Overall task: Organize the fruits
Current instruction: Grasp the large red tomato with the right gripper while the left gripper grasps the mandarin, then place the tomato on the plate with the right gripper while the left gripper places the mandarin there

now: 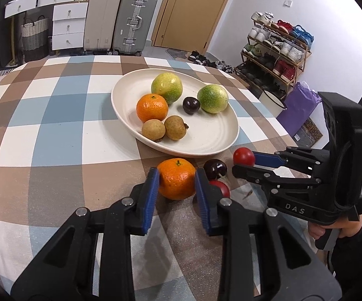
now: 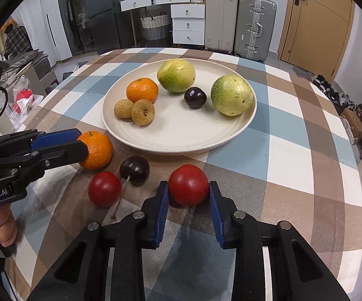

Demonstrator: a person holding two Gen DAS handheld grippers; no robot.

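Two marks, "DAS" on right tongs (image 1: 243, 162), "enRobot.AI" on left tongs (image 2: 81, 144)

Near half of plate (image 2: 181, 138) bare; cherry (image 2: 134, 169), tomato (image 2: 104, 188) crowd gap between tools.

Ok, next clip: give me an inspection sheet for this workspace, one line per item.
Surface: round table with checked cloth, no spills seen.
Job's things: cream plate holds a mandarin, two green-yellow fruits, a dark cherry and two longans. Off the plate, on the cloth: mandarin, red tomato, second tomato, stemmed cherry.
Clutter: nothing seen on the table besides fruit.
Grippers: left claw shut on the mandarin; right claw shut on the red tomato.
Cables: black cable at the left claw's housing.
Surroundings: suitcases, white drawers, door, shoe rack.
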